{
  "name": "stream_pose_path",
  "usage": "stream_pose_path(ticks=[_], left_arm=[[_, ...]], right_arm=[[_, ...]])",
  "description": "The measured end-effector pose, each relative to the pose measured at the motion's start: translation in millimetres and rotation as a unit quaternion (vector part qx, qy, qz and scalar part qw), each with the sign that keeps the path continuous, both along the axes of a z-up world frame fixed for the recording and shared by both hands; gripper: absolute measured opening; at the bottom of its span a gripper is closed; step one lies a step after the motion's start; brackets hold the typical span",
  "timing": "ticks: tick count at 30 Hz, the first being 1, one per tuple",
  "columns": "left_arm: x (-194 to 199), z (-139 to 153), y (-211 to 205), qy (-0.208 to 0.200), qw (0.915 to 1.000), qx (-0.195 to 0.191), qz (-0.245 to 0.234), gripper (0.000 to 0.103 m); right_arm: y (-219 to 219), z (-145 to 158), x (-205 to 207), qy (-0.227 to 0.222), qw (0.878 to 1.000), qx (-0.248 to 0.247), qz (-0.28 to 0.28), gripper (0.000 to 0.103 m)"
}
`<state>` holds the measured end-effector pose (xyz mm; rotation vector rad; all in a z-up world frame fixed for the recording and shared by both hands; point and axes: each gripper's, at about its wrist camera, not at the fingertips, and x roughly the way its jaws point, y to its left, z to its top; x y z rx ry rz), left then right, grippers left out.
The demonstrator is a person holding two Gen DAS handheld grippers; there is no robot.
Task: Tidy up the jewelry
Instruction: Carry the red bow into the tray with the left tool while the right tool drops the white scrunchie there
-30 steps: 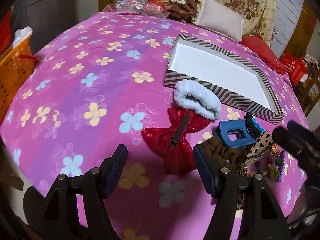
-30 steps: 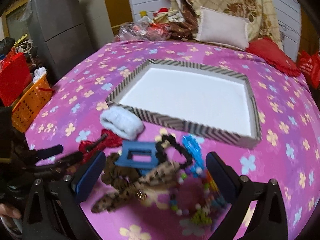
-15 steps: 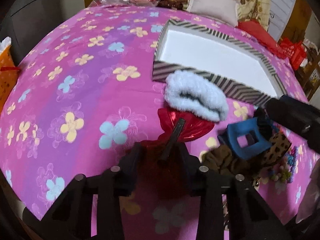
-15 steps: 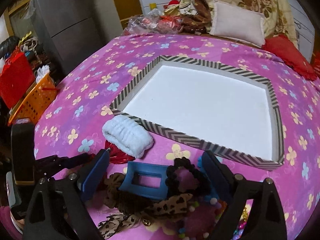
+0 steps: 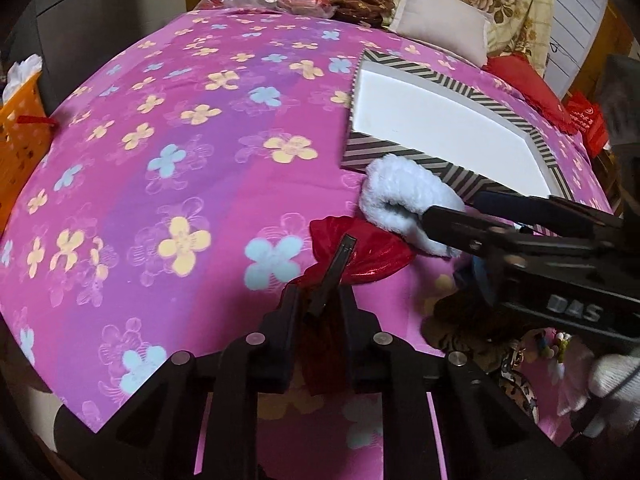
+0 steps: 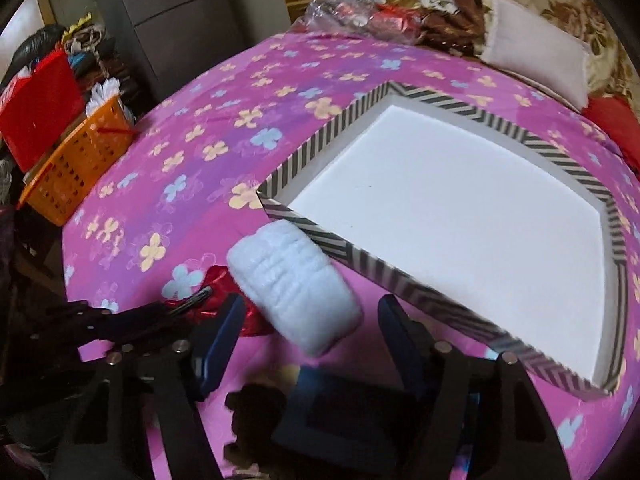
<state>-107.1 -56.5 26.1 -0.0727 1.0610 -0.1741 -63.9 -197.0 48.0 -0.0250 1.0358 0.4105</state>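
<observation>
Left wrist view: the left gripper point(image 5: 316, 312) has just been closing and now pinches the red bow clip point(image 5: 356, 256) at its knot on the bed point(image 5: 160, 160), by the stiff black clip, the sensible hold since the shiny fabric looks soft and slippery. The right gripper point(image 6: 312, 320) has just been narrowing, jaws either side of the fluffy white scrunchie point(image 6: 292, 284) beside the striped tray point(image 6: 400, 280), not pressing yet; it looks light and squashy.

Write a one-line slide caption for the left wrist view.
Left hand-held gripper shut on red bow clip; right hand-held gripper at white fluffy scrunchie beside striped tray.
</observation>
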Motion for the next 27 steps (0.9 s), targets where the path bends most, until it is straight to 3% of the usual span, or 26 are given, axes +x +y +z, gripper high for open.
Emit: stream_pose_path(ticks=[4, 7, 10, 20, 27], left_arm=[[1, -1, 6, 0.002, 1.0000, 0.000, 0.008, 0.017], [1, -1, 10, 0.001, 0.9999, 0.002, 0.015, 0.017], [1, 0, 12, -0.001, 0.9998, 0.003, 0.020, 0.017], [1, 30, 13, -0.032, 0.9993, 0.002, 0.020, 0.017], [34, 51, -8, -0.048, 0.9988, 0.001, 0.012, 0.017]], right_arm=[[7, -13, 14, 0.028, 0.999, 0.014, 0.020, 0.053], [12, -16, 15, 0.025, 0.999, 0.008, 0.034, 0.047], [10, -9, 10, 0.022, 0.998, 0.030, 0.044, 0.031], [-12, 35, -1, -0.021, 0.996, 0.081, 0.026, 0.030], [-48, 45, 28, -0.036, 0.996, 0.072, -0.048, 0.031]])
